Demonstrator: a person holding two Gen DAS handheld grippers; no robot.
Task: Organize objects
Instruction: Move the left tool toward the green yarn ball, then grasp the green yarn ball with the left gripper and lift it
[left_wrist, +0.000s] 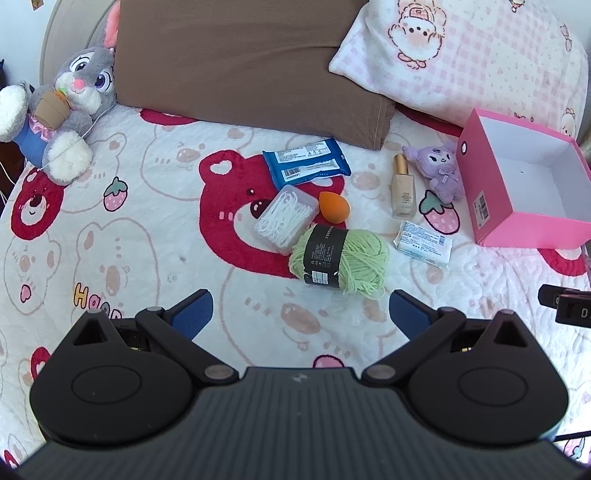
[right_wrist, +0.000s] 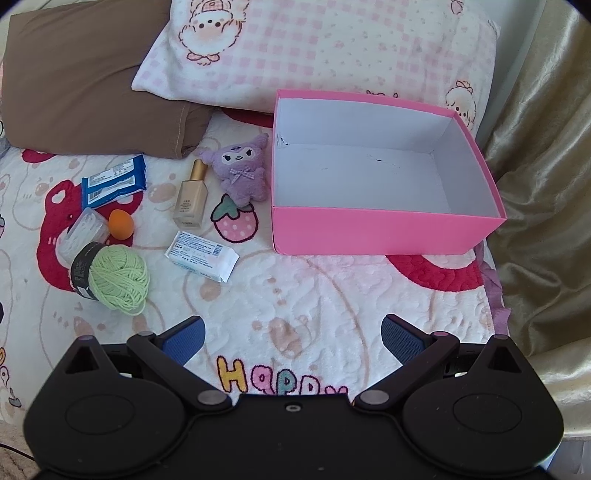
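Observation:
An empty pink box (right_wrist: 384, 230) (left_wrist: 532, 232) stands on the bed at the right. Left of it lie a purple plush (right_wrist: 242, 171) (left_wrist: 439, 171), a foundation bottle (right_wrist: 190, 197) (left_wrist: 402, 190), a white tissue pack (right_wrist: 201, 254) (left_wrist: 424, 243), green yarn (right_wrist: 116, 278) (left_wrist: 343, 258), an orange sponge (right_wrist: 120, 223) (left_wrist: 333, 207), a clear floss-pick box (right_wrist: 83, 234) (left_wrist: 286, 218) and a blue wipes pack (right_wrist: 112, 181) (left_wrist: 306, 164). My left gripper (left_wrist: 301, 314) is open, just short of the yarn. My right gripper (right_wrist: 291, 339) is open above bare blanket, before the box.
A brown pillow (left_wrist: 243, 66) and a pink checked pillow (right_wrist: 317, 51) lie at the head of the bed. A grey rabbit plush (left_wrist: 70, 110) sits far left. A gold curtain (right_wrist: 543, 184) hangs past the bed's right edge.

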